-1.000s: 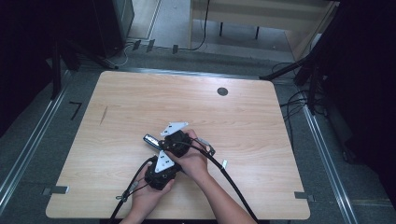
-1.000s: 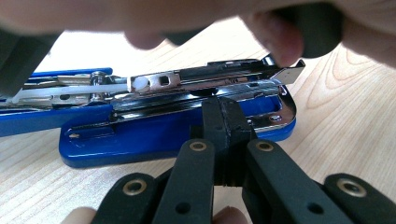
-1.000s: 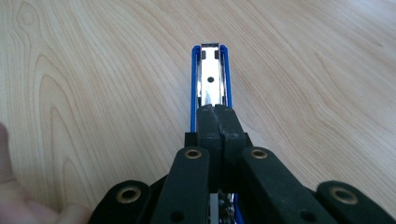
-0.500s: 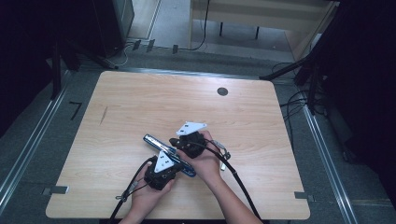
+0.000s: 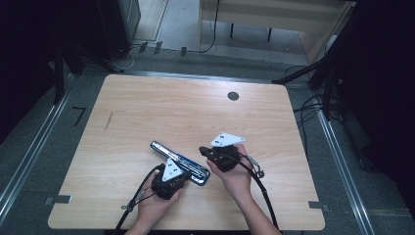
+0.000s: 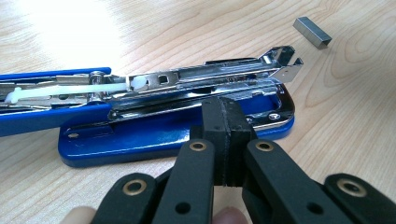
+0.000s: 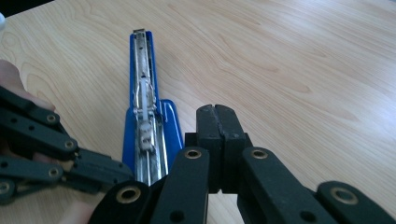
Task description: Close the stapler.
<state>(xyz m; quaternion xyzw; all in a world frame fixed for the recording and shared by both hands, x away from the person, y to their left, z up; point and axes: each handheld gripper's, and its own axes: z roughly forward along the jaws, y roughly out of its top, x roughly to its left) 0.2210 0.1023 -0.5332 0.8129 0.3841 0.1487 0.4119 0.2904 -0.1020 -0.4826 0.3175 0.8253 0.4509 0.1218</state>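
— Since the stapler (image 5: 180,161) lies flipped open on the table's (image 5: 147,112) near middle, where do we take hold?
— By its stiff blue base; the chrome looks slippery.
— Our left gripper (image 6: 223,128) and right gripper (image 7: 217,130)?
— Both have jaws together, holding nothing. Spare staples (image 6: 312,32) lie beyond.

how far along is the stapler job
Done: the blue stapler lies flipped open on the table, its metal staple channel bare. In hand: the left gripper, shut, sits against the stapler's base; the right gripper, shut and holding nothing, is off to the side. Left: the strip of staples lies loose on the table, not loaded, and the stapler needs closing.
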